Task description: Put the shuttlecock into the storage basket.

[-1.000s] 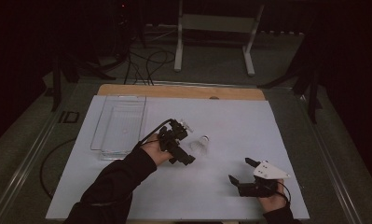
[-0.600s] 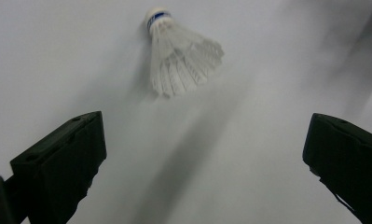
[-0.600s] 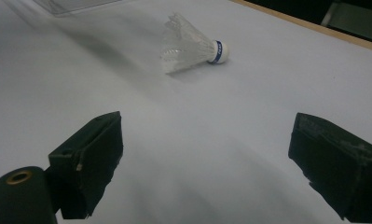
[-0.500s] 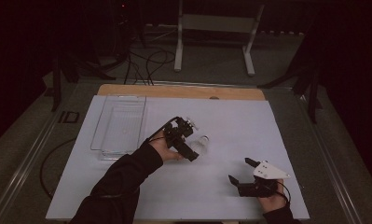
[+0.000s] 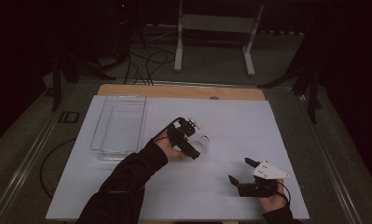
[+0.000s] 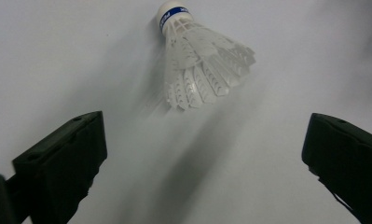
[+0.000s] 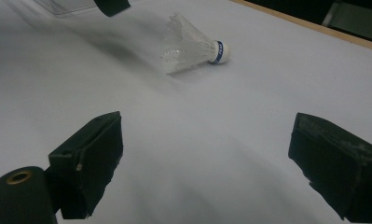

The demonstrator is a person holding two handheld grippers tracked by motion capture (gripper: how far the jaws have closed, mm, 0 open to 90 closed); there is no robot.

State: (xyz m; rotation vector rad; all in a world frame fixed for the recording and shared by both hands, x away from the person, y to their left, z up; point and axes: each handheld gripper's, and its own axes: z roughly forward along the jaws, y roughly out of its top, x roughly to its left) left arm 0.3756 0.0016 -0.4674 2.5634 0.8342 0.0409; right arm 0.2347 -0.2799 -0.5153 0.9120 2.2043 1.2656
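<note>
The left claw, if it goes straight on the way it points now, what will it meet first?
Most likely the shuttlecock. In the left gripper view it lies on the white table just ahead of the open left claw, feathers nearest, nothing between. Depth is unclear.

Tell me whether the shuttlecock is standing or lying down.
Lying down: the shuttlecock rests on its side on the white table, cork tip sideways.

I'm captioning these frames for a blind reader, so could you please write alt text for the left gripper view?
A white plastic shuttlecock with a blue band round its cork lies on its side on a plain white table, cork pointing away. The left hand-held gripper is wide open, its two black jaws rising from the bottom corners, short of the shuttlecock.
</note>
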